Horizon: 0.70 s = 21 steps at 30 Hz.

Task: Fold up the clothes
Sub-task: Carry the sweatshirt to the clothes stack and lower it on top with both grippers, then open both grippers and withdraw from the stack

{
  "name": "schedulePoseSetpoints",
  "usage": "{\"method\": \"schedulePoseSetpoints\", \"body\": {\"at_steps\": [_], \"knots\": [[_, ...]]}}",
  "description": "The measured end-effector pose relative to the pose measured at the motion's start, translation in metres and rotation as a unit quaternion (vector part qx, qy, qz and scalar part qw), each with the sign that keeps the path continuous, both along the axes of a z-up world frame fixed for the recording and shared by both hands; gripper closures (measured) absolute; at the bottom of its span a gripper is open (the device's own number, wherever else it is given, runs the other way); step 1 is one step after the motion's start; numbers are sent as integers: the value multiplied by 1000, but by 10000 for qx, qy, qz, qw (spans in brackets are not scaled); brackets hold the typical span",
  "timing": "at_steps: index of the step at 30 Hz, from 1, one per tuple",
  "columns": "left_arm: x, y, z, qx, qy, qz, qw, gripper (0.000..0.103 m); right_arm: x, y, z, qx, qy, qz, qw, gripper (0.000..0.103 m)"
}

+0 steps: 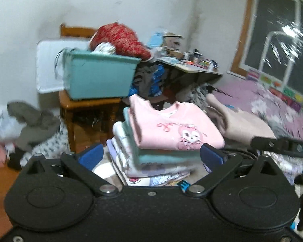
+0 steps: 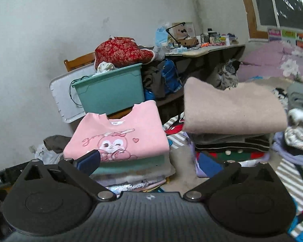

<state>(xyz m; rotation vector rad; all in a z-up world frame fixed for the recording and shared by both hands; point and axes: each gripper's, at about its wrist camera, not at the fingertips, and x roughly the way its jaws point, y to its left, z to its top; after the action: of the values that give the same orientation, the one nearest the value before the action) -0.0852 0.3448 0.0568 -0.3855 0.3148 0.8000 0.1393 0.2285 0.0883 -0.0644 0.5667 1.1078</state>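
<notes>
A folded pink sweatshirt (image 1: 171, 129) with a cartoon animal print tops a stack of folded clothes (image 1: 151, 167) on the bed. My left gripper (image 1: 151, 157) stands open just in front of the stack, its blue pads wide apart with nothing gripped between them. In the right wrist view the same pink sweatshirt (image 2: 119, 135) lies ahead to the left, and a folded beige sweater (image 2: 232, 111) tops a second pile to the right. My right gripper (image 2: 149, 163) is open too, empty, held back from both piles. Part of the other gripper shows at the right edge of the left wrist view.
A teal plastic bin (image 1: 99, 74) with a red patterned garment (image 1: 119, 38) sits on a wooden chair (image 1: 86, 109) behind the stack. A cluttered desk (image 2: 204, 48) stands by the wall. Purple bedding (image 1: 272, 100) and more clothes (image 2: 301, 129) lie to the right.
</notes>
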Motion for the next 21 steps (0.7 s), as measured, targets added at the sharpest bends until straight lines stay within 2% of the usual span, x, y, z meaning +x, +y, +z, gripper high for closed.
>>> {"method": "schedulePoseSetpoints", "body": {"at_steps": [4,10,21], "knots": [[-9,-21,12,351,96,-62,9993,0,-13,-11,10,-30,-106,-10,9999,0],[-7,-50,28,927,701,326,9927,0,-37,-30,22,-131,-281,-35,9995,0],[-13,-70,41,967,776,383,9915,0,-61,-54,31,-112,-400,-104,9991,0]]}}
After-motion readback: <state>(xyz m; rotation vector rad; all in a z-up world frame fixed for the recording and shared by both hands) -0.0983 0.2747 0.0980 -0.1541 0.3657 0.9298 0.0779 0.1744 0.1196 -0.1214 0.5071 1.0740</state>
